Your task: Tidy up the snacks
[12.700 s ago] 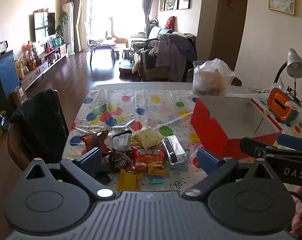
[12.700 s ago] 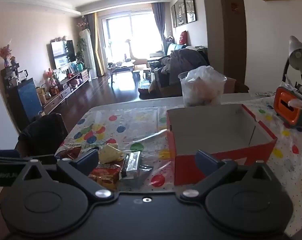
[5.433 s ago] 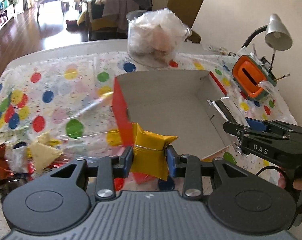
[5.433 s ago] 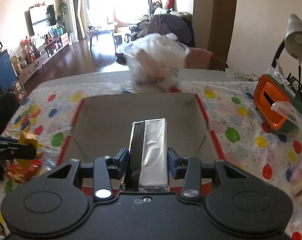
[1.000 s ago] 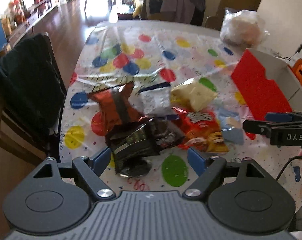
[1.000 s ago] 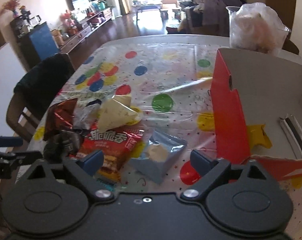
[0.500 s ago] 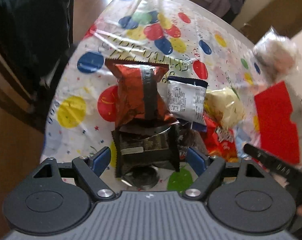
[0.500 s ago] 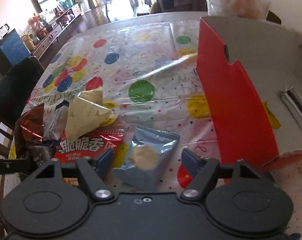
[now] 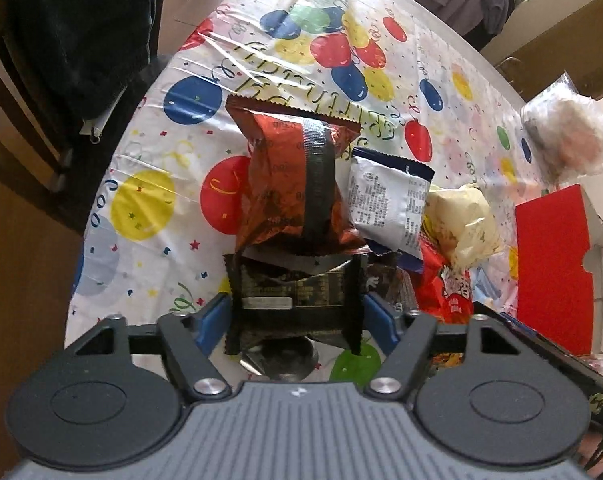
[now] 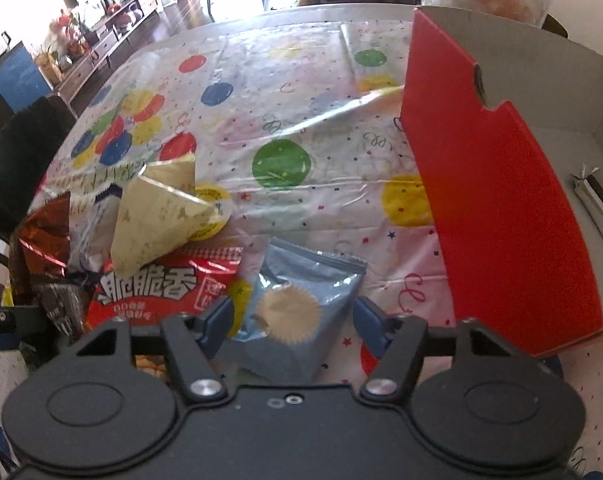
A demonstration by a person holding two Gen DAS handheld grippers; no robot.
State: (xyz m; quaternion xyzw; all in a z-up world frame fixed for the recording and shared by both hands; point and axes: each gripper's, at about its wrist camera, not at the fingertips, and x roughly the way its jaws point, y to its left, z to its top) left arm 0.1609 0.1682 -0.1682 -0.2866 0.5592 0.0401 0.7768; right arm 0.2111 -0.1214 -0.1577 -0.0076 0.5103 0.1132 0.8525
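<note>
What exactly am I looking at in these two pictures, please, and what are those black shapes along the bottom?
No robot here: a person holds a hand tool with a two-finger claw in each hand, and a camera on each looks along the fingers. The black shapes are the tools' bodies.

The left view shows the left claw closing around a dark snack packet. The right view shows the right claw closing around a pale blue packet; its pads do not look pressed on yet.

More snacks lie on the balloon-print tablecloth: a red bag, a cream pouch, a copper bag. The red box stands to the right.
</note>
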